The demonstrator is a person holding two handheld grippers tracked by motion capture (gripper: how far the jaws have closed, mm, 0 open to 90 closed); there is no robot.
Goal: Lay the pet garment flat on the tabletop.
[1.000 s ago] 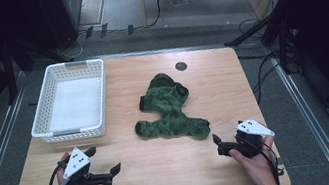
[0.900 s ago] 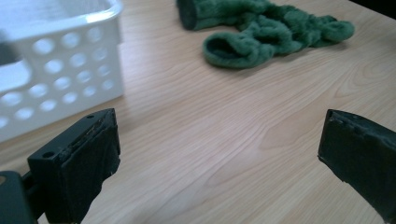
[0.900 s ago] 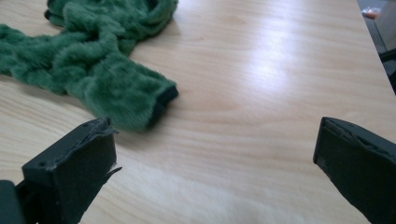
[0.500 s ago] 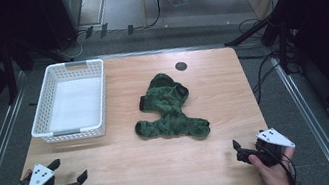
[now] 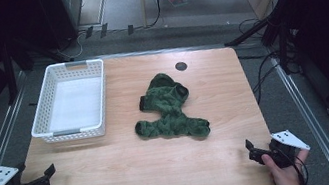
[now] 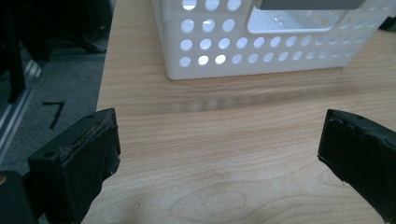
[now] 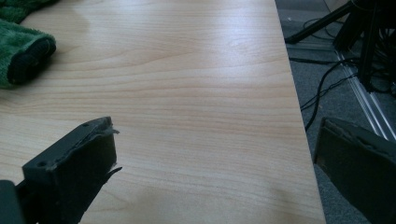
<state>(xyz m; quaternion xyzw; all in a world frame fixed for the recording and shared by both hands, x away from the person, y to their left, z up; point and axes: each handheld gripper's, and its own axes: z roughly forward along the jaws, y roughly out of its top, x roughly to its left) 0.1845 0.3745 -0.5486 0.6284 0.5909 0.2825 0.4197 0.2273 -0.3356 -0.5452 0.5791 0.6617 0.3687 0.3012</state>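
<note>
A crumpled green fleece garment (image 5: 168, 109) lies in the middle of the wooden table (image 5: 130, 174); one dark-lined end of the garment (image 7: 18, 44) appears at the upper left of the right gripper view. A white perforated basket (image 5: 77, 133) stands at the table's left with nothing visible inside. My left gripper (image 5: 47, 177) hovers open at the near left corner, its jaws wide apart over bare wood (image 6: 219, 154), facing the basket wall (image 6: 261, 56). My right gripper (image 5: 251, 151) is open at the near right corner, jaws spread above the table's right edge (image 7: 215, 163).
A small dark round hole (image 5: 180, 66) sits near the table's far edge. Cables (image 5: 260, 71) and stand legs (image 7: 327, 32) lie on the grey floor to the right. Metal rails (image 5: 0, 125) run along the floor on the left.
Both grippers have drawn back and outward to the near corners of the table. The garment and basket have not moved.
</note>
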